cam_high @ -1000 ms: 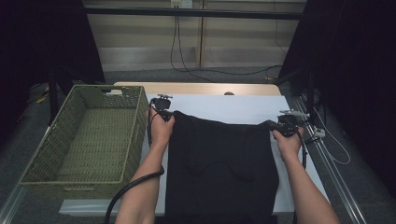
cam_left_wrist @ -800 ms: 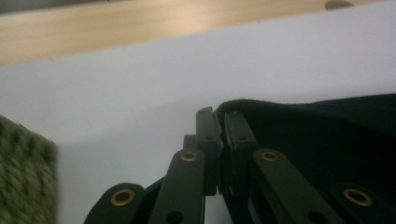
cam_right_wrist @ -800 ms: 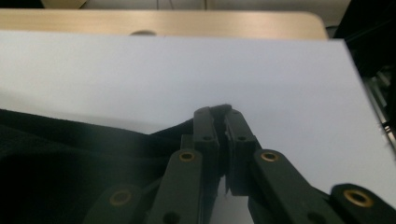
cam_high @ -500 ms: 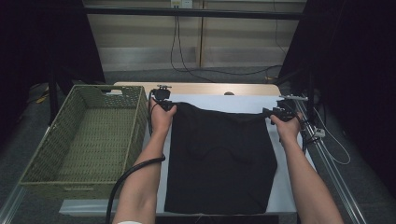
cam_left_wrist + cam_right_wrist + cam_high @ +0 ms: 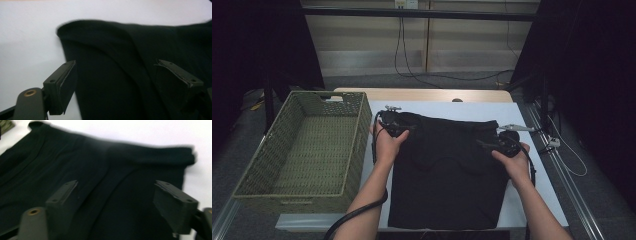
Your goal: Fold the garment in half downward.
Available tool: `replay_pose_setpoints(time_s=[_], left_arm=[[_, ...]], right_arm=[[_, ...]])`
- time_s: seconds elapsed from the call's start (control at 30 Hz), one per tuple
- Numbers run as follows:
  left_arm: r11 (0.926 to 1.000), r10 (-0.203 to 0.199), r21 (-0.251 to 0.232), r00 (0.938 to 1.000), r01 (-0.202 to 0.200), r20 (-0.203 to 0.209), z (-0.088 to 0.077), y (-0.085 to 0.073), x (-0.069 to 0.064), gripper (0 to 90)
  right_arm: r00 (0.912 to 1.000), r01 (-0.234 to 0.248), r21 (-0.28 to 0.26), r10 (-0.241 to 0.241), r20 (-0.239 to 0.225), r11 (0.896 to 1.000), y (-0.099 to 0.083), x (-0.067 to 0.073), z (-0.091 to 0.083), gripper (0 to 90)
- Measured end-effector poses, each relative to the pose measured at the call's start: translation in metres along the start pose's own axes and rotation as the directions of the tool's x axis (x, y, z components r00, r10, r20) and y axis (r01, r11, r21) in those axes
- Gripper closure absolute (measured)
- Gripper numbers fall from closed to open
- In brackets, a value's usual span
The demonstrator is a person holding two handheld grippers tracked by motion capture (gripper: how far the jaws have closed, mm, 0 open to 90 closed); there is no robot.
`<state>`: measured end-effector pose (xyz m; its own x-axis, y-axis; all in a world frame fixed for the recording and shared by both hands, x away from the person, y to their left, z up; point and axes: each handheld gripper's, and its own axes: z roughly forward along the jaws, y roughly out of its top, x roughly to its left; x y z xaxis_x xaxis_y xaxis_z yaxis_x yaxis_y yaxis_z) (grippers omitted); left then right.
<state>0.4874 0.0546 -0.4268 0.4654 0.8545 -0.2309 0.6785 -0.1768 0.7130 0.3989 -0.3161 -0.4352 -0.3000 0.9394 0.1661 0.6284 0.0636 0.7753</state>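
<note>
1. Nearest the person, the black garment (image 5: 444, 175) lies flat on the white desk (image 5: 537, 190), its near hem close to the desk's near edge. If the next pull drags it that way, the hem could slide over the edge.
2. The left hand-held gripper (image 5: 394, 126) hovers over the garment's far left corner. Its jaws have just been opening and now stand spread, with nothing pinched; in the left gripper view cloth lies below the gap, not between the pads. A regrasp from here could catch just one layer, or miss the raised fold.
3. The right hand-held gripper (image 5: 504, 144) is near the far right corner, its jaws likewise just opened and spread, holding nothing. With both corners released, the rolled far edge (image 5: 150, 153) may spring back or stay bunched, so a later fold would come out uneven.
4. Ridges (image 5: 130, 50) run across the cloth near the far edge; folding over them would likely lock in creases.
5. Farther left, the wicker basket (image 5: 302, 145) stands just beside the garment; a wide left swing could knock its wall.
</note>
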Motion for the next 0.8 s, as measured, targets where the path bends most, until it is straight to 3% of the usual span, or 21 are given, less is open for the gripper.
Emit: replay_pose_setpoints(time_s=[0.07, 0.2, 0.4, 0.47, 0.63, 0.8], left_arm=[[0.9999, -0.001, 0.011, 0.9998, 0.001, 0.02, -0.002, -0.007, -0.004, 18.3], [0.9995, 0.027, 0.015, 0.9982, -0.028, 0.053, -0.007, -0.021, -0.012, 17.4], [0.998, 0.061, 0.015, 0.995, -0.062, 0.079, -0.013, -0.04, -0.019, 16.8], [0.9986, 0.048, 0.017, 0.9948, -0.05, 0.089, -0.014, -0.043, -0.02, 16.8], [0.9971, 0.073, -0.029, 0.9906, -0.071, 0.116, -0.028, -0.052, -0.024, 17.2], [0.995, 0.093, -0.051, 0.9849, -0.086, 0.146, -0.039, -0.056, -0.031, 25.9]], right_arm=[[0.9996, 0.026, 0.01, -0.026, -0.006, 1.0, -0.009, 0.007, -0.003, 18.2], [0.9993, 0.006, 0.022, -0.005, -0.038, 1.0, -0.024, 0.017, -0.01, 17.8], [0.9972, 0.048, 0.05, -0.045, -0.059, 0.998, -0.041, 0.026, -0.021, 28.9], [0.9966, 0.059, 0.043, -0.056, -0.061, 0.997, -0.042, 0.026, -0.022, 29.4], [0.9967, 0.047, 0.011, -0.046, -0.067, 0.999, -0.043, 0.034, -0.031, 39.3], [0.9917, 0.08, 0.013, -0.079, -0.102, 0.997, -0.043, 0.046, -0.036, 42.6]])
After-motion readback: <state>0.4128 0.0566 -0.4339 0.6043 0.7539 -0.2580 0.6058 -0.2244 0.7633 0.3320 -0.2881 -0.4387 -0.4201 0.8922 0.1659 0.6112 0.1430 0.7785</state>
